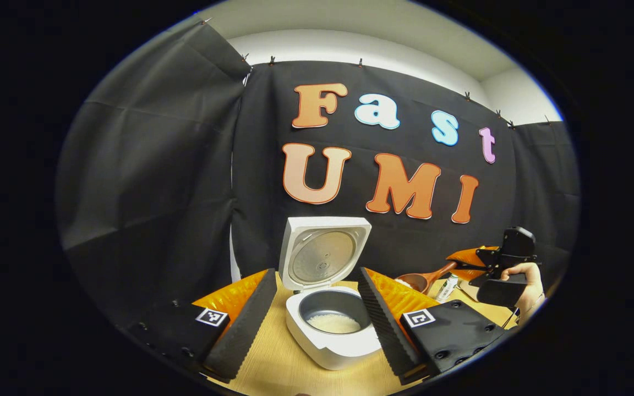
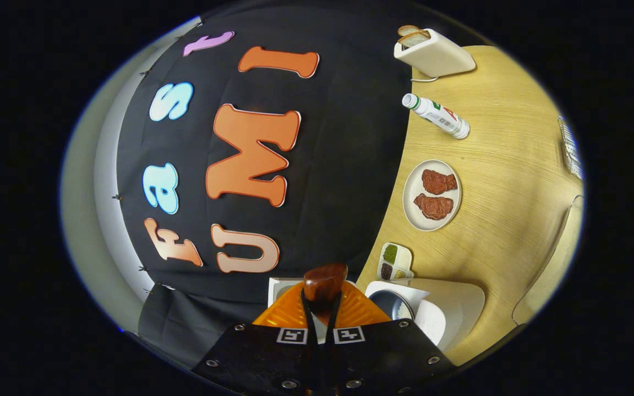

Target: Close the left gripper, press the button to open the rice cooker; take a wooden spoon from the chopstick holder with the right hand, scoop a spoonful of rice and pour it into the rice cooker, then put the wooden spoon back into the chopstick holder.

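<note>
The rice cooker (image 1: 332, 324) sits on the wooden desk (image 1: 273, 363) with its lid (image 1: 322, 254) standing straight up at the back. Inside is a grey pot (image 1: 331, 313) with a small heap of white rice (image 1: 333, 323) at the bottom.

In the left gripper view, the left gripper (image 1: 314, 308) hangs in front of the cooker. Its two fingers (image 1: 240, 324) are wide apart, one on each side of the pot, and they do not touch anything.

Off to the side, a hand (image 1: 526, 289) holds the right gripper (image 1: 463, 269). The wooden spoon (image 1: 424, 279) sticks out of it toward the cooker. The spoon's bowl is beside the cooker, above the desk, and a little white rice seems to be in it.

In the right gripper view, the right gripper's fingers (image 2: 287, 308) are squeezed together on the spoon's handle, and the dark brown wood pokes up between them. This view is tipped on its side. The cooker is just past the fingers, and the edge of its pot peeks out.

Farther along the desk are a little tray (image 2: 395, 261) with three kinds of grains, a plate (image 2: 413, 209) with two brown pieces of meat (image 2: 435, 193), a white bottle (image 2: 437, 115) lying down, and a toaster (image 2: 435, 52) with bread (image 2: 413, 34) in it.
</note>
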